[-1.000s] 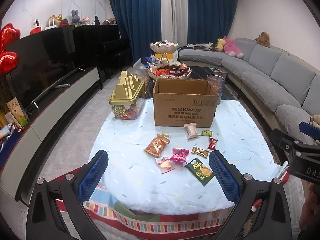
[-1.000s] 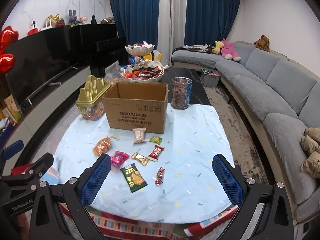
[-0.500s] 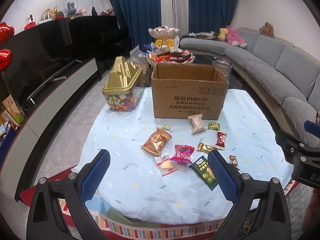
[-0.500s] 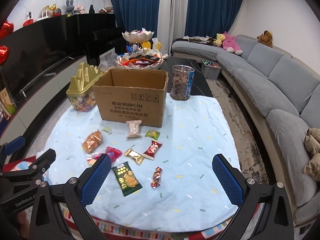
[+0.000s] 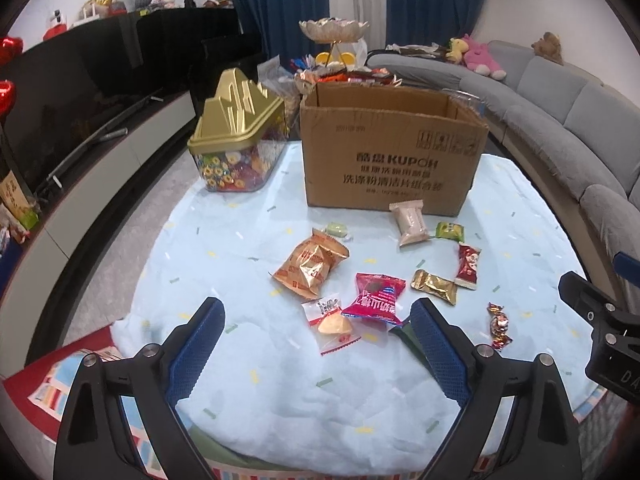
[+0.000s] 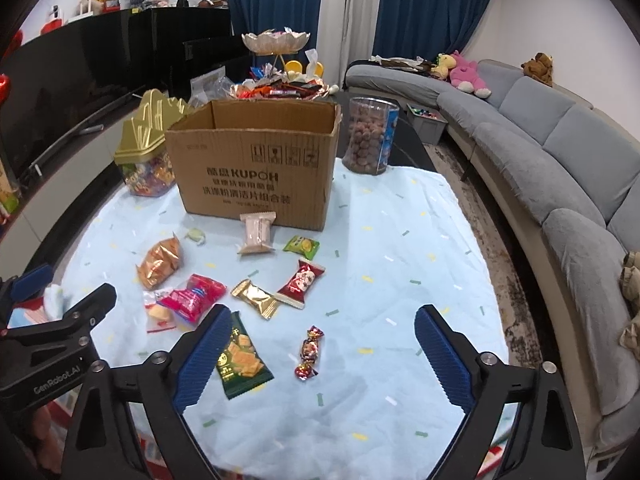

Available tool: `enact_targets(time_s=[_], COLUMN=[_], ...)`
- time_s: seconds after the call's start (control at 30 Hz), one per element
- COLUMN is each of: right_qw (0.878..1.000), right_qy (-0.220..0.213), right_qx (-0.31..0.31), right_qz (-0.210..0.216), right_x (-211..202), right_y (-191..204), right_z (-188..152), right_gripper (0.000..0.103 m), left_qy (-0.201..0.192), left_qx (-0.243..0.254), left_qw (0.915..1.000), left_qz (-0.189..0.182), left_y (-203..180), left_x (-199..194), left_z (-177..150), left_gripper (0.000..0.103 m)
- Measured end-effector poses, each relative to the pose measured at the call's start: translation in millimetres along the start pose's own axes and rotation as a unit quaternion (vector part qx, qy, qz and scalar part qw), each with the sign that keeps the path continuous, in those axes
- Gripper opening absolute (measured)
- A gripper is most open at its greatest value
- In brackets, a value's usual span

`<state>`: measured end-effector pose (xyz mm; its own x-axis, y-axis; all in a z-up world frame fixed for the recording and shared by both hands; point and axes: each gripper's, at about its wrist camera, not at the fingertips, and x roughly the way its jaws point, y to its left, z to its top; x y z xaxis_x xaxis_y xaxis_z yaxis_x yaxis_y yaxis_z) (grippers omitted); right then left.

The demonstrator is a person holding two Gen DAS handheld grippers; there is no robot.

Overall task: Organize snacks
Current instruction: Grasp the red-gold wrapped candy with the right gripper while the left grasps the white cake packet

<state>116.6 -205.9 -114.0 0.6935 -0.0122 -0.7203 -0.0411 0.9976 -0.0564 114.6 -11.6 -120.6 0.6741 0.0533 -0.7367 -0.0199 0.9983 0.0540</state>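
Observation:
Several snack packets lie on a light blue cloth (image 5: 240, 360) before an open cardboard box (image 5: 388, 156). Among them are an orange packet (image 5: 310, 266), a pink packet (image 5: 376, 298), a clear packet (image 5: 330, 320), a gold packet (image 5: 434, 285), a red packet (image 5: 468, 266), a beige packet (image 5: 412, 222) and a twisted candy (image 5: 499, 324). A dark green packet (image 6: 240, 356) lies by my right gripper's left finger. My left gripper (image 5: 316, 352) is open, above the near cloth. My right gripper (image 6: 320, 354) is open, with the twisted candy (image 6: 310, 352) between its fingers in view.
A gold-lidded candy jar (image 5: 236, 148) stands left of the box. A clear jar of brown snacks (image 6: 370, 140) stands right of it. A tiered snack dish (image 6: 276, 80) is behind. A grey sofa (image 6: 560, 168) runs along the right, a black TV unit (image 5: 80, 120) on the left.
Both grippers have moved forward and lower toward the snacks; the packets and box look larger and nearer. Both stay open and empty.

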Motion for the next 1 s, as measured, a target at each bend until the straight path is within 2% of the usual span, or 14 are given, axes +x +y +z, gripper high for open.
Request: enact_targets(time_s=[0.43, 0.67, 1.0], right_qw=[1.000, 0.999, 0.997], right_qy=[0.017, 0.042, 0.076], right_qx=[0.001, -0.002, 0.005], right_qz=[-0.008, -0.006, 0.001], right_x=[44.1, 64.4, 89.2], right_y=[3.0, 5.9, 7.2], right_z=[-11.8, -23.6, -35.0], right_gripper=[0.085, 0.084, 0.074], left_qy=[0.032, 0.053, 0.082], left_qx=[-0.009, -0.012, -0.020], left_qw=[0.9993, 0.9984, 0.9962], left_qz=[0.015, 0.018, 0.020], left_y=[-3.0, -6.4, -9.7], left_x=[53.3, 75.9, 100.6], left_z=[-17.5, -26.6, -33.5], left_gripper=[0.093, 0.092, 0.088])
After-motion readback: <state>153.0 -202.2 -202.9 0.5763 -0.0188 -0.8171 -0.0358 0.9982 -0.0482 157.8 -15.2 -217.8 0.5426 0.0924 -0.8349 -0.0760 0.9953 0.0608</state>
